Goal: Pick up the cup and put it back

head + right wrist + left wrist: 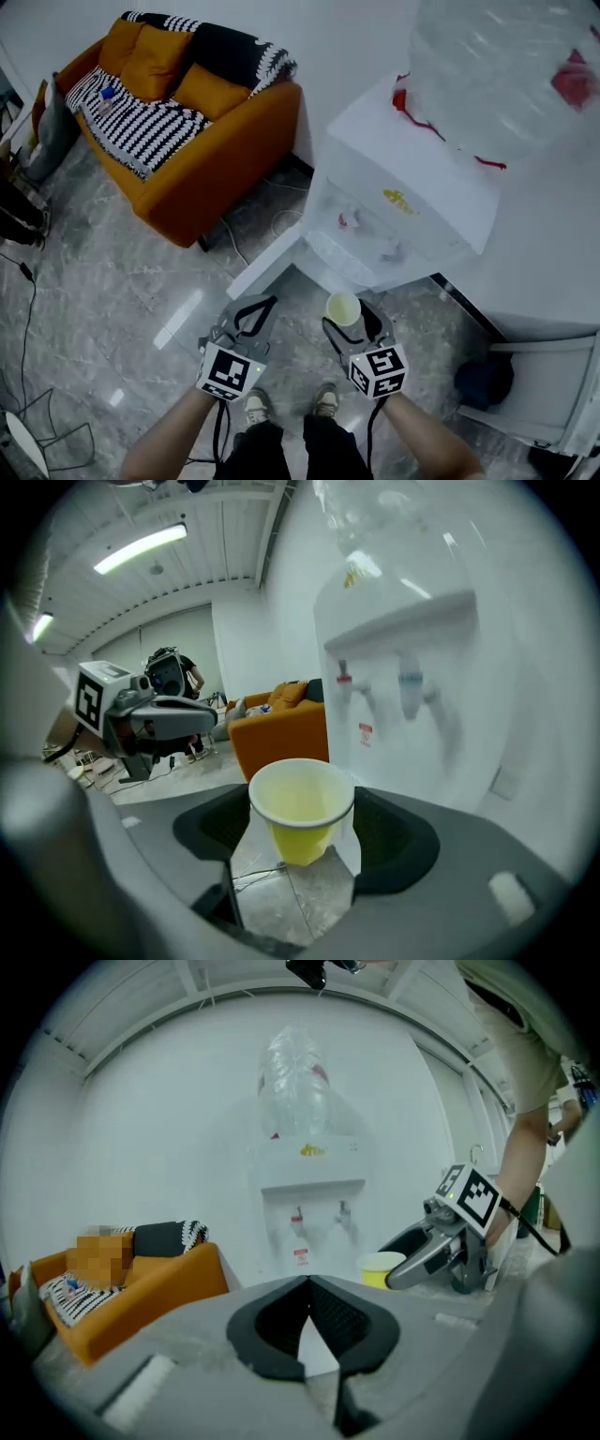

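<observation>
Orange sofa with striped blanket, white water dispenser nearby on grey marble floor.

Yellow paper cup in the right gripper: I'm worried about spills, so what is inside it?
Inside the yellow paper cup, upright between the right gripper jaws, only pale bare walls show. Whether clear water lies at the bottom cannot be told.

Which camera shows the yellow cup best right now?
Right gripper view: the cup sits at the centre, upright, rim and inside visible. Head view shows only its mouth from above; left gripper view shows it small, partly hidden.
</observation>
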`<state>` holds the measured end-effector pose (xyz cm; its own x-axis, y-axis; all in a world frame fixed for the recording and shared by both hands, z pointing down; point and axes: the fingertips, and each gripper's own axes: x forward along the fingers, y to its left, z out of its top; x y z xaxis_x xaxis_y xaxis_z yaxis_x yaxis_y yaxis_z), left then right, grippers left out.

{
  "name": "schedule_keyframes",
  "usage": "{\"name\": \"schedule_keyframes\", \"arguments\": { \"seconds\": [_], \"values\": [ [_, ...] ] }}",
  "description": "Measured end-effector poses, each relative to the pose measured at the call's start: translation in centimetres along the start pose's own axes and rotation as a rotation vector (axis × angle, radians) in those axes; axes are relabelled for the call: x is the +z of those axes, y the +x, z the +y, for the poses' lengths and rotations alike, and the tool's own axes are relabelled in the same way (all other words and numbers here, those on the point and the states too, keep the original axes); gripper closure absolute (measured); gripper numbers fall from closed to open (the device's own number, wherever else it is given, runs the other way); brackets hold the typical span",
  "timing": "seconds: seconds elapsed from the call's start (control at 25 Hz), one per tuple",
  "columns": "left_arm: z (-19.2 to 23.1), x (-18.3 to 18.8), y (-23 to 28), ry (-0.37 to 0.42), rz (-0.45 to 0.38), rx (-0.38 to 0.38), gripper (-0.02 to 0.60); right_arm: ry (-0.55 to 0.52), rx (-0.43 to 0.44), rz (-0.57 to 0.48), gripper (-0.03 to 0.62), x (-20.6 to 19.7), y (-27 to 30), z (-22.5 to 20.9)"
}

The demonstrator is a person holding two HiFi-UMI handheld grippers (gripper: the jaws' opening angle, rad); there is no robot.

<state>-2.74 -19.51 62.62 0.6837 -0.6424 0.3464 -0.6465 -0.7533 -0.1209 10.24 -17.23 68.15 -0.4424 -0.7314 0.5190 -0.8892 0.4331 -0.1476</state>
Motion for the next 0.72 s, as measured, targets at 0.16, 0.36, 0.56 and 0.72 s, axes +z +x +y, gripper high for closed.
{"name": "schedule_keyframes", "arguments": {
  "seconds": [0.16,0.36,0.56,0.72],
  "values": [
    [0.9,6.5,-3.3,-0.020,0.003,0.009,0.580,-0.033,0.011,-0.032,0.244,7.7,-5.4,2.0],
    [1.4,15.2,-7.7,-0.014,-0.009,-0.004,0.580,-0.077,0.015,-0.103,0.244,17.5,-12.1,4.7],
    [2.0,23.4,-12.0,0.024,-0.038,0.008,0.580,-0.093,0.040,-0.228,0.244,26.9,-18.8,7.6],
    [2.0,29.6,-15.2,0.043,-0.110,0.046,0.580,-0.082,0.049,-0.300,0.245,33.0,-23.8,9.2]
  ]
}}
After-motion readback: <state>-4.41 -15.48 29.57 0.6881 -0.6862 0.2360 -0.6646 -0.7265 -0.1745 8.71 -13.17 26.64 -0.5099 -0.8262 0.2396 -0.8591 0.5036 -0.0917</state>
